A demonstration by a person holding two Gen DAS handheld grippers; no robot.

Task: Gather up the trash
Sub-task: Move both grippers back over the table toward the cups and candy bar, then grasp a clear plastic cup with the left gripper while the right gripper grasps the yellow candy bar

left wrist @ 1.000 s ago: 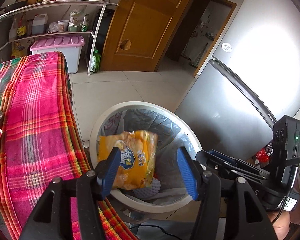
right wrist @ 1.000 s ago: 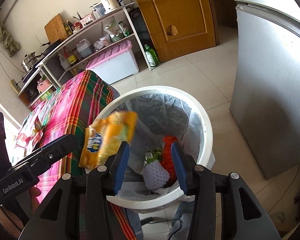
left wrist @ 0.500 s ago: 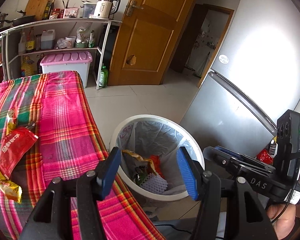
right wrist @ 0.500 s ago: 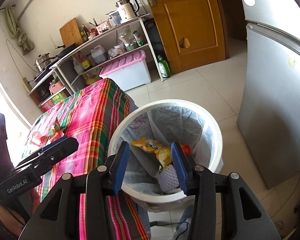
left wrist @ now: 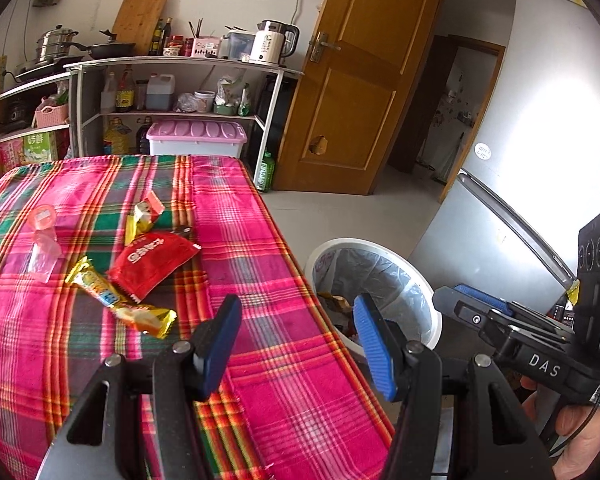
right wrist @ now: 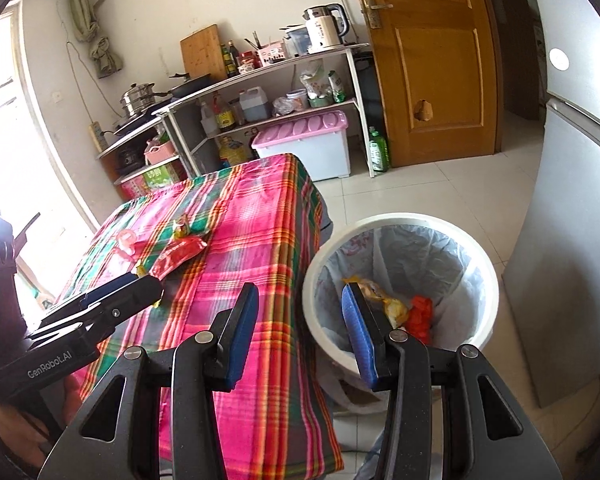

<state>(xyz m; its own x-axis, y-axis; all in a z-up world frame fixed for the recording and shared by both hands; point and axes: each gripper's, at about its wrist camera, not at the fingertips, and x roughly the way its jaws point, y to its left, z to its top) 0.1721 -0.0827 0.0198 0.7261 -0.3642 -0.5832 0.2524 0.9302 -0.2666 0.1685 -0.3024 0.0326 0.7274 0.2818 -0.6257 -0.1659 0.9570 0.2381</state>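
Note:
My left gripper (left wrist: 296,316) is open and empty above the near right edge of the plaid table (left wrist: 260,264). On the table to its left lie a red snack packet (left wrist: 152,258), a long yellow wrapper (left wrist: 116,300), a small yellow and red wrapper (left wrist: 142,216) and a clear pink plastic bag (left wrist: 44,246). The white bin (right wrist: 312,264) with a grey liner stands on the floor by the table and holds a yellow chip bag (right wrist: 384,300) and red trash (right wrist: 420,316). My right gripper (right wrist: 300,320) is open and empty between the table edge and the bin.
A silver fridge (left wrist: 540,160) stands right of the bin. A wooden door (left wrist: 360,80) and a shelf rack (left wrist: 180,92) with a kettle, bottles and a pink-lidded box (left wrist: 196,140) are at the back. Tiled floor (right wrist: 420,188) lies beyond the bin.
The yellow chip bag left my left gripper and dropped into the bin. Both grippers have since pulled back and up, and the left one has swung left over the table.

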